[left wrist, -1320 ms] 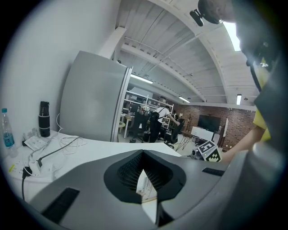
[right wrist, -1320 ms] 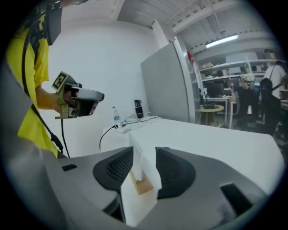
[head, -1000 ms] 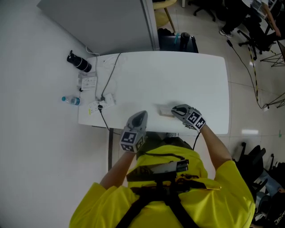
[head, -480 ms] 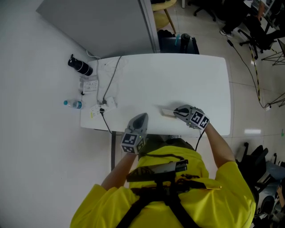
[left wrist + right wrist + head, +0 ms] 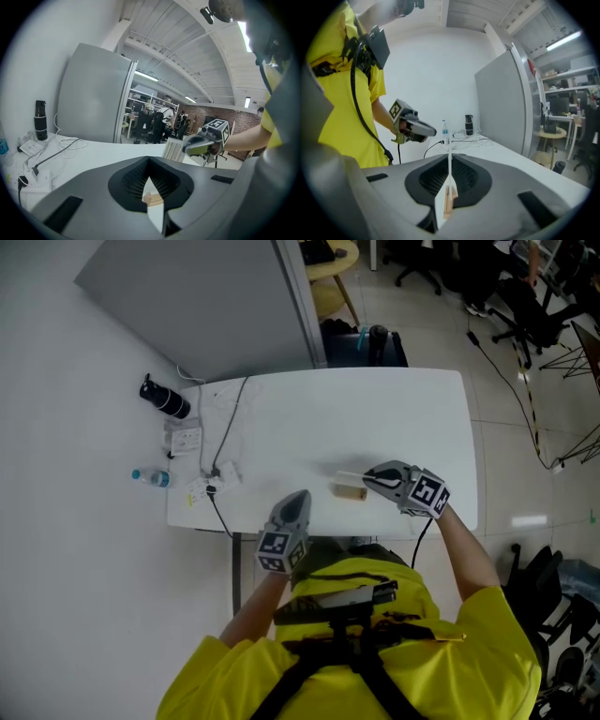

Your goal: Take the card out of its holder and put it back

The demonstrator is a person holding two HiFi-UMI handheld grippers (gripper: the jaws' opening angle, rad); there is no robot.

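1. Since a sec ago, my right tool (image 5: 367,475) has come up off the desk (image 5: 403,409) w/ the card (image 5: 346,475). Before, its tip sat low at the holder (image 5: 351,491); now card & holder show as two separate things. Its jaws have just been closing, w/ the card between them. My left tool (image 5: 297,495) has barely shifted.
2. Right tool: clamped on the card, pads tight on both faces. In the right gripper view the card runs edge-on straight down the jaw line.
3. Left tool: jaws together, nothing in them. It hangs by the near desk edge, apart from the holder.
4. Progress, my read: first half done, since the card is out. Still to do: bring it back down, line its bottom edge up w/ the slot, seat it, let go. So approx. halfway.
5. Where: the card is in the air just beside & above the holder, not touching it as far as I can tell. The holder stands alone on the desk, toward the near edge.
6. Look: the card is thin, flat, stiff-looking & pale, held upright. The left gripper view shows fine dark stripes on its face. The holder is a small tan block, wood-like; its slot is too small to make out.
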